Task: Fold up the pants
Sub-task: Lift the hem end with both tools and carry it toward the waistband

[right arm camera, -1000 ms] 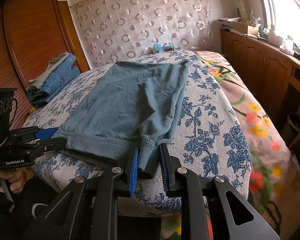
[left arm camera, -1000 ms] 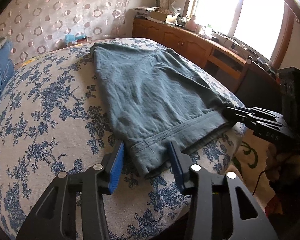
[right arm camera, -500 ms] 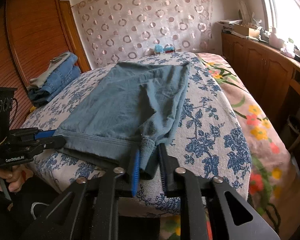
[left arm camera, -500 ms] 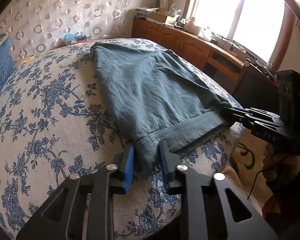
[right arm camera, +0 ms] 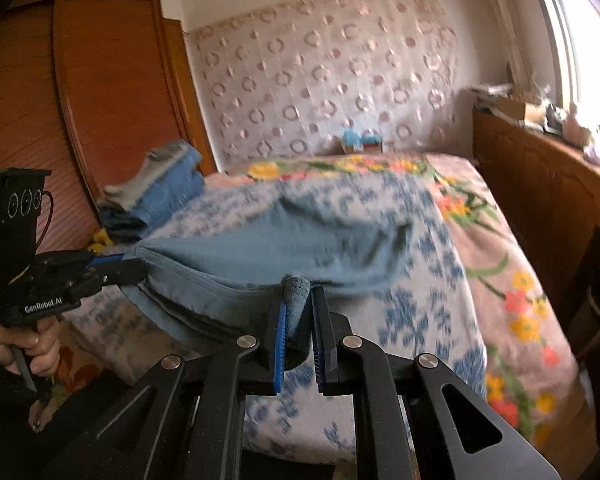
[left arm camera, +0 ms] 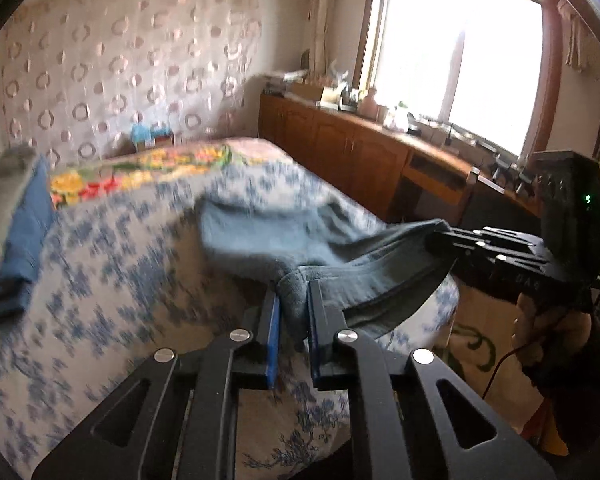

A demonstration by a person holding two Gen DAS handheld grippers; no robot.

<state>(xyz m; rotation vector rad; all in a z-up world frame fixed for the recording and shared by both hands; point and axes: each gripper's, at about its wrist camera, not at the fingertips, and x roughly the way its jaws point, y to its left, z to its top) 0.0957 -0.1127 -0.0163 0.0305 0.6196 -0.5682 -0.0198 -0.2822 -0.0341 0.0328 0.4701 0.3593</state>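
Blue-grey pants [left arm camera: 260,228] lie on the blue-flowered bed cover [left arm camera: 100,300], near end raised. My left gripper [left arm camera: 294,308] is shut on one corner of the pants' hem. My right gripper [right arm camera: 300,312] is shut on the other hem corner. Between them the hem hangs taut above the bed edge. In the left wrist view the right gripper [left arm camera: 440,240] holds the cloth at the right. In the right wrist view the left gripper [right arm camera: 128,264] holds it at the left. The pants [right arm camera: 300,236] sag back onto the bed farther away.
A stack of folded jeans and grey clothes [right arm camera: 156,192] sits at the bed's left side by a wooden wardrobe [right arm camera: 100,80]. A wooden cabinet [left arm camera: 360,152] with clutter runs under the window on the right. A flowered quilt [right arm camera: 500,260] covers the bed's far and right part.
Both grippers have lifted the hem off the bed and carried it up and forward. The left gripper closed on its corner. The pants' near part now hangs in the air.
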